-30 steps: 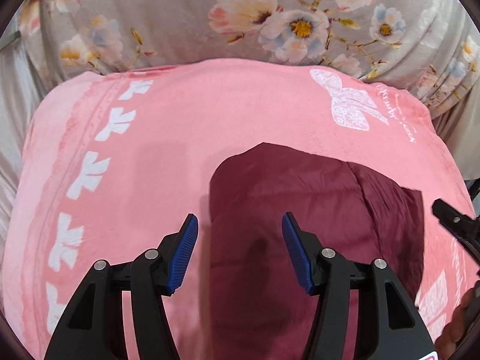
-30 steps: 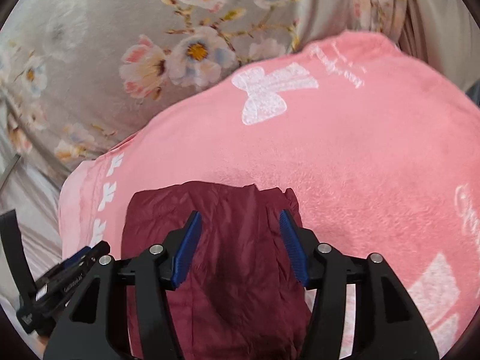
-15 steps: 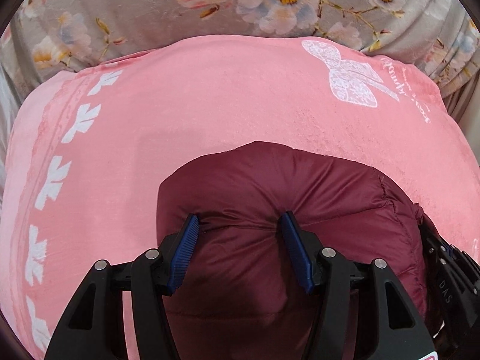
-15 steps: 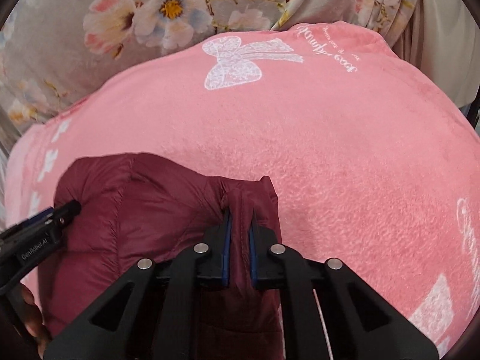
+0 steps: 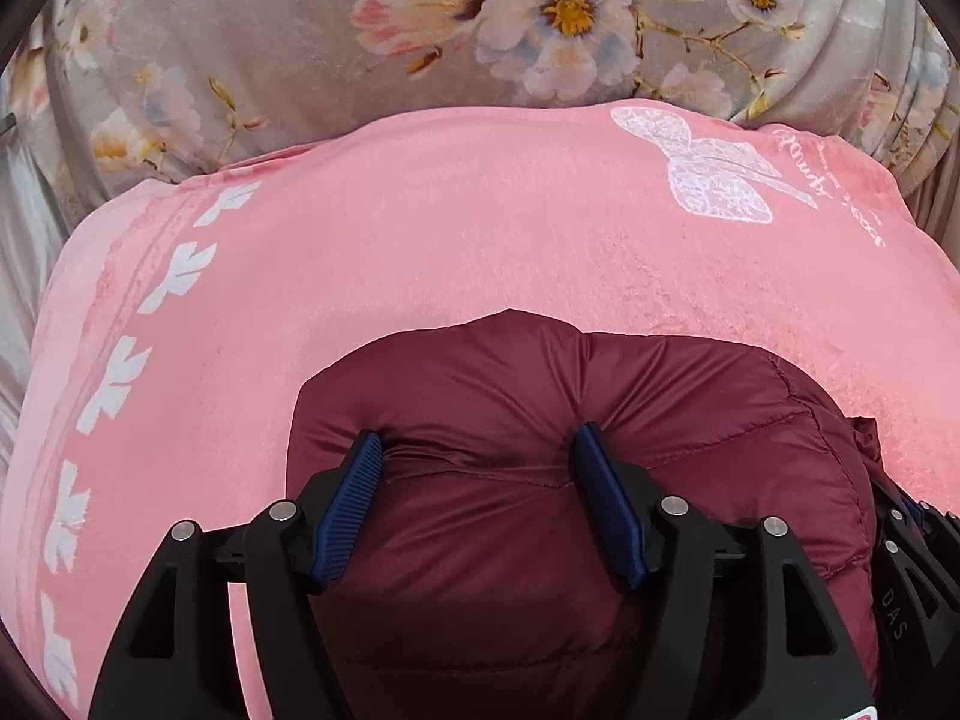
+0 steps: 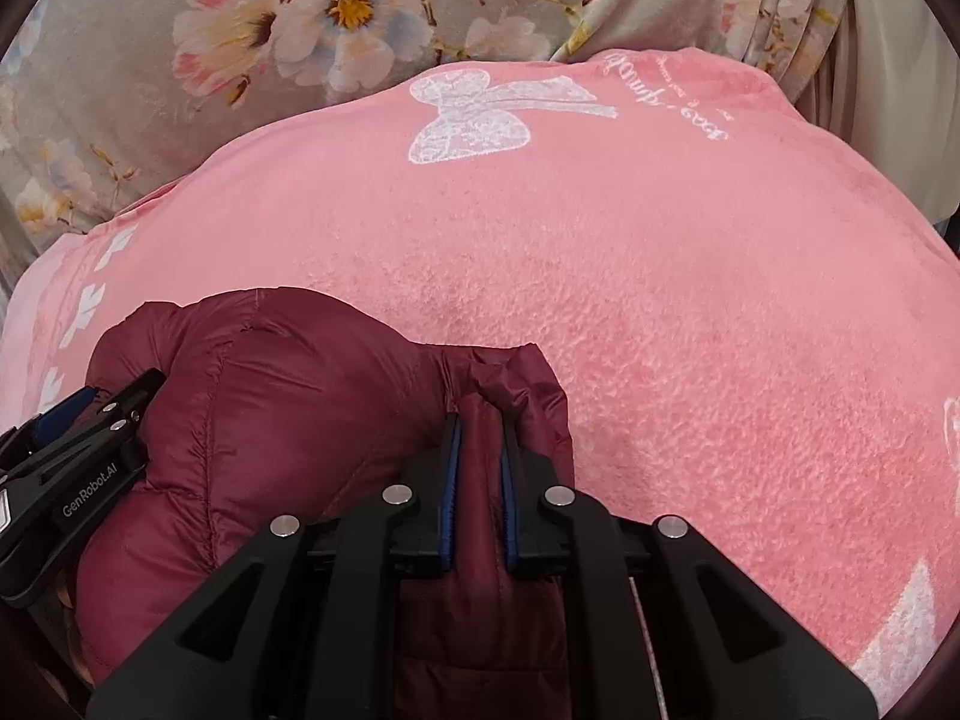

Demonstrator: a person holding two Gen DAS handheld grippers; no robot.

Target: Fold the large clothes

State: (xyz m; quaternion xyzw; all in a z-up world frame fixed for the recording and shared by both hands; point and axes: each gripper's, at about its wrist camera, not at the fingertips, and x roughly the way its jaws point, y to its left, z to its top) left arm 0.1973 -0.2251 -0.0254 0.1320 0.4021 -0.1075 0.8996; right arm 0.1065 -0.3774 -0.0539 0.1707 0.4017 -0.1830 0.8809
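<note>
pink blanket (image 5: 420, 252) over a floral bed cover (image 5: 300, 30) is our surface. our right hand-held gripper (image 6: 480, 462) pinches a ridge of the maroon puffer jacket (image 5: 540, 408) — likely steadying the fold — while the left hand-held gripper (image 5: 480, 456), spread wide, presses it flat.

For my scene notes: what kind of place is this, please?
Probably a bedroom: the maroon puffer jacket lies on a pink fleece blanket spread over a soft, bed-like surface, with grey floral bedding behind it.
</note>
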